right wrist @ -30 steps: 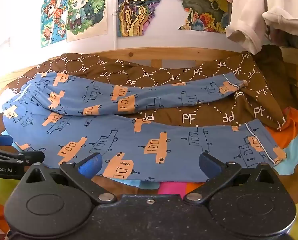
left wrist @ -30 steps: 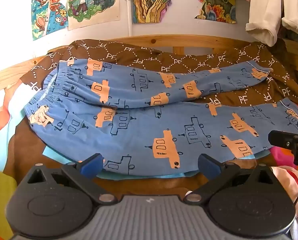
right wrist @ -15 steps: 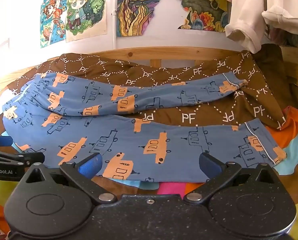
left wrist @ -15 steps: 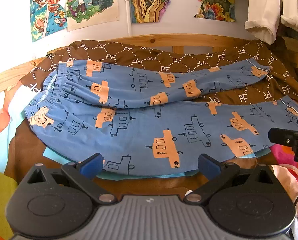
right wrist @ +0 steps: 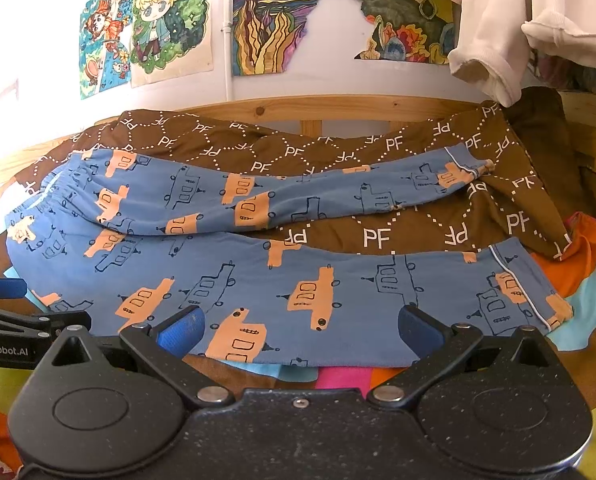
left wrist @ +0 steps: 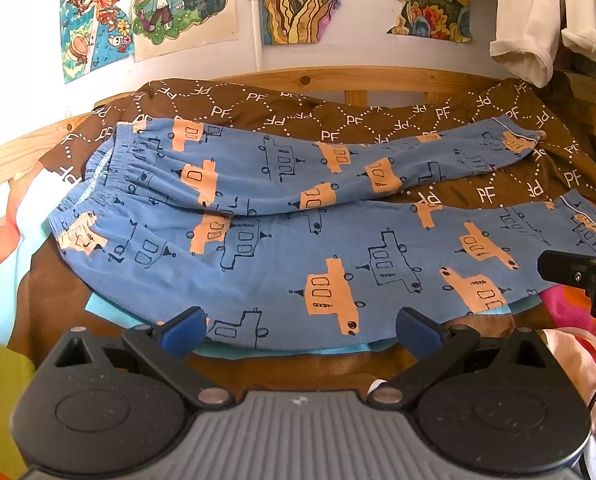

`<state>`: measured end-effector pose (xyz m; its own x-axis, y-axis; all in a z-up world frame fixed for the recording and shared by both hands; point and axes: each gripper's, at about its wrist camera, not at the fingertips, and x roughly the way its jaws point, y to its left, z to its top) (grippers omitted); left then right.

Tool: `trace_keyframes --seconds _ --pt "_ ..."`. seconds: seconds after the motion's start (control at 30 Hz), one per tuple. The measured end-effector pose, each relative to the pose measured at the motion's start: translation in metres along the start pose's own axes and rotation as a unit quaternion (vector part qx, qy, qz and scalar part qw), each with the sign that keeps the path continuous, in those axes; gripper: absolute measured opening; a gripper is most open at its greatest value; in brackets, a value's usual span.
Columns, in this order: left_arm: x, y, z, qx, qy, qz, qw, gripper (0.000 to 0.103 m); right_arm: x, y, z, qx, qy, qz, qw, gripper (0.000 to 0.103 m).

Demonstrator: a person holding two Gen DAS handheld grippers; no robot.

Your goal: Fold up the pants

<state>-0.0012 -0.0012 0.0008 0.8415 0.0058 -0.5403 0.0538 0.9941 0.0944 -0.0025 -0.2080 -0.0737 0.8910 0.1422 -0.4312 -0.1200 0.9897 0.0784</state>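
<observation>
Blue pants (left wrist: 281,240) with orange and outlined truck prints lie spread flat on a brown PF-patterned blanket (left wrist: 486,192), waistband at the left, both legs running right and apart. They also show in the right wrist view (right wrist: 257,276). My left gripper (left wrist: 300,326) is open and empty, just in front of the near leg's lower edge. My right gripper (right wrist: 300,326) is open and empty, at the near leg's lower edge toward the cuff (right wrist: 538,292). Each gripper shows at the edge of the other's view.
A wooden bed rail (left wrist: 338,76) runs behind the blanket, with posters (left wrist: 185,4) on the wall above. White clothes (right wrist: 498,32) hang at the upper right. Colourful bedding (right wrist: 586,276) lies under and around the blanket.
Both views have shifted very slightly; the pants lie as before and both grippers stay open.
</observation>
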Motion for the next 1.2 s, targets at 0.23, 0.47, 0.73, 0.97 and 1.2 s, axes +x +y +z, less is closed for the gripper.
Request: trace_keyframes --seconds 0.23,0.47,0.73,0.97,1.2 --pt "0.0002 -0.0007 0.0001 0.000 0.000 0.001 1.0000 0.103 0.0003 -0.0003 0.0004 0.001 0.000 0.001 1.000 0.102" --pt "0.0002 -0.0006 0.0001 0.001 0.000 0.001 1.0000 0.103 0.0010 -0.0008 0.0003 0.002 0.000 0.001 1.000 0.102" --pt "0.0001 -0.0004 0.0004 0.001 0.000 0.000 1.0000 0.103 -0.0022 0.0004 0.0015 0.004 -0.002 0.001 1.000 0.102" --pt "0.0000 -0.0007 0.0005 0.002 0.000 0.001 1.0000 0.103 -0.0018 -0.0001 0.0011 0.003 -0.002 0.000 1.000 0.102" --pt "0.0002 -0.0013 0.0011 0.002 0.001 0.002 1.0000 0.103 -0.0011 -0.0004 0.0008 0.004 -0.003 0.001 1.000 0.102"
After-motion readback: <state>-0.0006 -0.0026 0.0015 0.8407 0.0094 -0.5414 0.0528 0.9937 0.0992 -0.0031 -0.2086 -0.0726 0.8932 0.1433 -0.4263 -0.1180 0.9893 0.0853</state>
